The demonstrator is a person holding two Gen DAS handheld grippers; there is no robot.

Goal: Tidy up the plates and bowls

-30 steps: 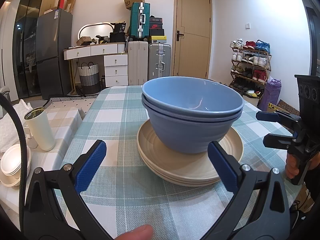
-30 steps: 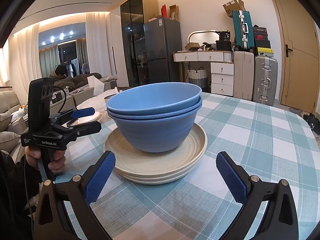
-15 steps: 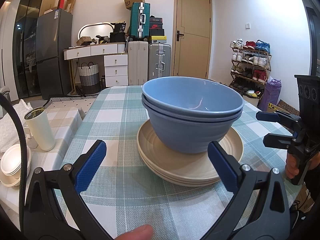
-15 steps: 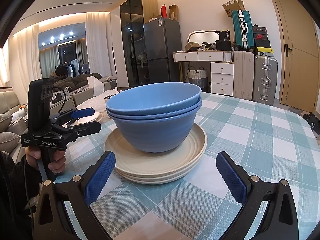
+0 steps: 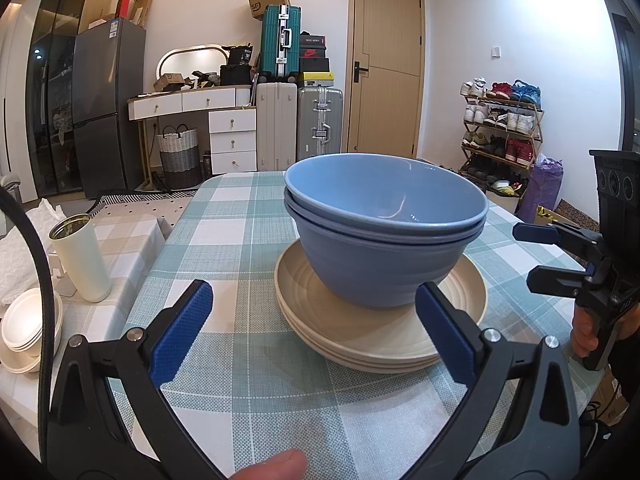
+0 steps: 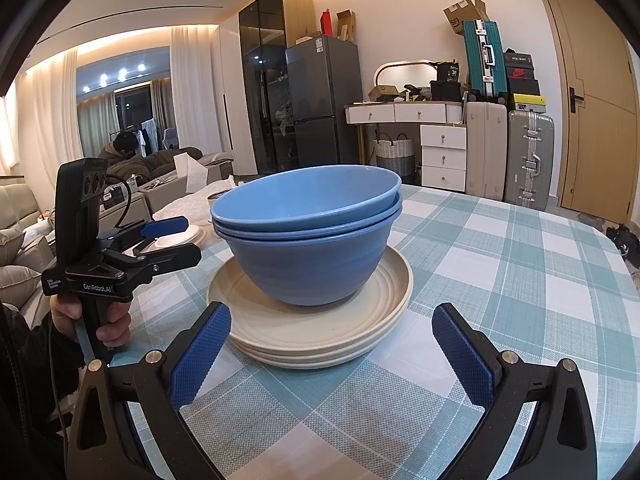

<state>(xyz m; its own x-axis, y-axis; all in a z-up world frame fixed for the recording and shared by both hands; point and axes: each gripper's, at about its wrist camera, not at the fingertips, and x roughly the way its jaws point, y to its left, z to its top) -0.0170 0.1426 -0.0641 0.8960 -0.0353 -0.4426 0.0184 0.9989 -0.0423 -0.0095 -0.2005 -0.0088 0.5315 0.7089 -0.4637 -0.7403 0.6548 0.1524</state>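
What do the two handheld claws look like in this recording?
Both match. The left claw and right claw have black frames, silver screws and blue textured pads. From the side, the left one shows a pistol handle, white "GenRobot.AI" lettering, a black camera block and a black cable. Dark sleeve.

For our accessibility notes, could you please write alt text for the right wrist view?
Nested blue bowls sit on stacked cream plates on a checked tablecloth, ahead of the open right gripper. The left gripper, hand-held, hangs open at left.
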